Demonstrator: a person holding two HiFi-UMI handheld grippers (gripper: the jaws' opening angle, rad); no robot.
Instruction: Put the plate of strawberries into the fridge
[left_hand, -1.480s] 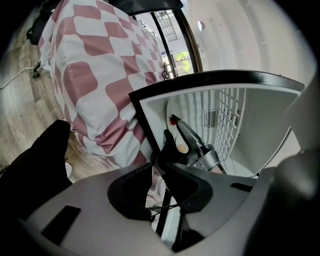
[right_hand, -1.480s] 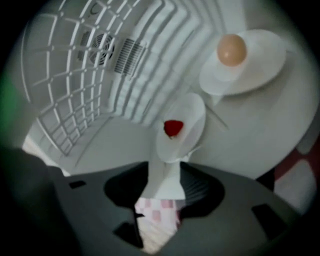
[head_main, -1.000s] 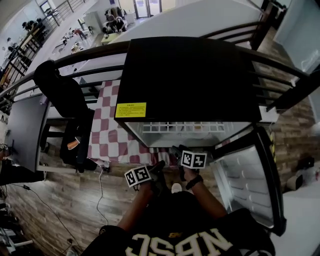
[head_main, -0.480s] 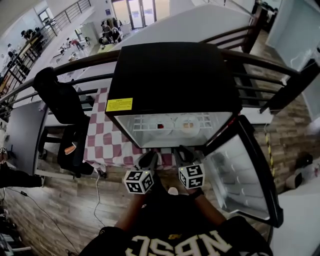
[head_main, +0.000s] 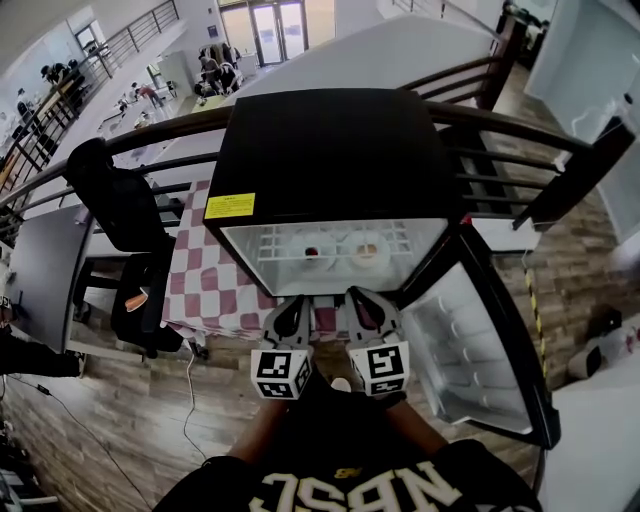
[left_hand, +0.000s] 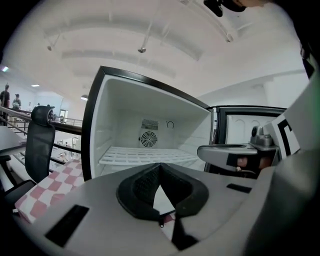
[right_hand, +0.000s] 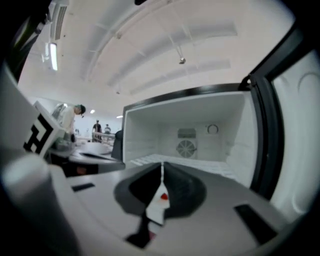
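Here the head view shows the white strawberry plate (head_main: 312, 252) inside the open black fridge (head_main: 330, 150), the left gripper view its round fan (left_hand: 146, 139); left tongs (left_hand: 160, 166) and just-closed right tongs (right_hand: 162, 169) clench nothing.

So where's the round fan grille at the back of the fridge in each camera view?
Head view: not in it.
Left gripper view: fan grille left of centre, on the fridge's back wall.
Right gripper view: fan grille just right of centre.
Shared landmark: the open fridge door, at the right in all three.
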